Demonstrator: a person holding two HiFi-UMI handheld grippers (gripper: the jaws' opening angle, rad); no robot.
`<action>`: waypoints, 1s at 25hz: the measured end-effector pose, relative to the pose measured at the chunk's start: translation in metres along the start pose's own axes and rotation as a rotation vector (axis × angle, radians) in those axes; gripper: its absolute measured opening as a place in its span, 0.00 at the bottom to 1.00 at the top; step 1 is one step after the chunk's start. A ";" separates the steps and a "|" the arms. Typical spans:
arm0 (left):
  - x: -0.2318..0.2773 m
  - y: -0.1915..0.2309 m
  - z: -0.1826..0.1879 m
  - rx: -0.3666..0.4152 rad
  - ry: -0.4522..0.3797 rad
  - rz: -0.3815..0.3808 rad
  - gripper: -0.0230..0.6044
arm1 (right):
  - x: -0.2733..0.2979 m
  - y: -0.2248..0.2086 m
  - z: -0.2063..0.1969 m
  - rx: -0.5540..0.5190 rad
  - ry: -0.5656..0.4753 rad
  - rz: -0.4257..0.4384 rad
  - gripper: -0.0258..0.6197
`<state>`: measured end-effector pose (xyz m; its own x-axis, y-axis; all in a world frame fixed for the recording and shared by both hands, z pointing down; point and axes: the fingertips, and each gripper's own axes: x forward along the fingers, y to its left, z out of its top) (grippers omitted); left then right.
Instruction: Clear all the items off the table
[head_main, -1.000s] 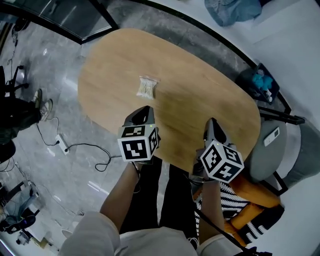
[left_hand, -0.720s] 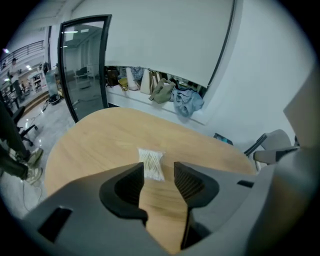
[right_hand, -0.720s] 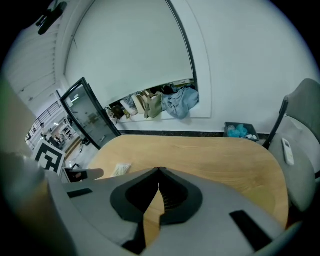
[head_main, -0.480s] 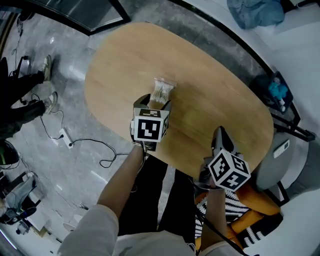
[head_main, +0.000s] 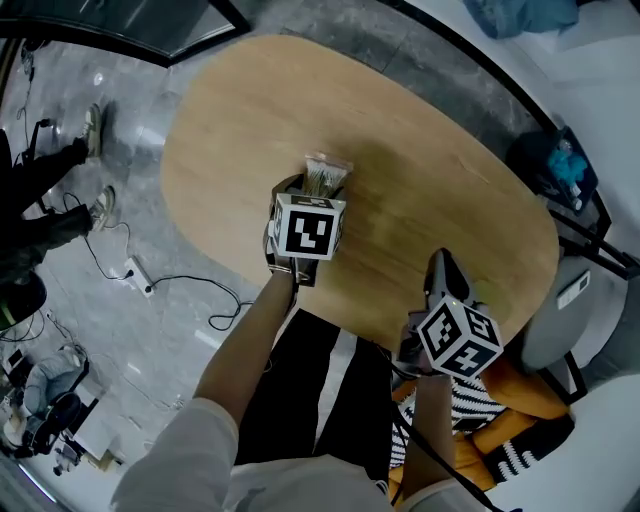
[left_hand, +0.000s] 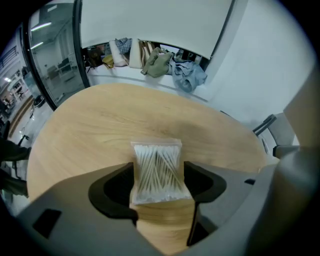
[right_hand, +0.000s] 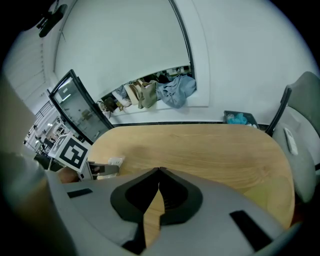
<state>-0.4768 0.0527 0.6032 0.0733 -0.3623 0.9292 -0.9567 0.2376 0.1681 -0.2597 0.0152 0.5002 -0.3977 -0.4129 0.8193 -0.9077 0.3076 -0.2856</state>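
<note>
1. Left hand-held gripper: jaws wide, just opened, straddling the bag of cotton swabs; pads apparently not pressing.
2. Bag: flat on the bench, long axis pointing away between the jaws.
3. Right hand-held gripper: closed, empty, farther off.

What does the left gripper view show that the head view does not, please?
Only the left gripper view: the left gripper from behind its jaws, which have just been opening and stand apart with the whole bag of cotton swabs between them.
Only the head view: the right gripper, the person's arms and a cable on the floor.
Both: the table and the bag, which the left gripper partly covers in the head view.
</note>
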 end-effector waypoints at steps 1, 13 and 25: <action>0.002 0.000 -0.001 0.008 0.015 0.004 0.54 | 0.001 -0.001 0.000 0.005 0.000 -0.002 0.08; 0.009 0.005 -0.005 0.038 0.086 0.073 0.46 | 0.007 -0.018 0.003 0.043 -0.004 -0.018 0.08; -0.004 -0.005 0.007 -0.002 0.032 0.011 0.36 | -0.006 -0.030 0.022 0.044 -0.056 -0.028 0.08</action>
<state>-0.4740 0.0465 0.5960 0.0718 -0.3303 0.9411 -0.9570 0.2429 0.1583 -0.2334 -0.0101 0.4931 -0.3774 -0.4687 0.7987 -0.9232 0.2574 -0.2852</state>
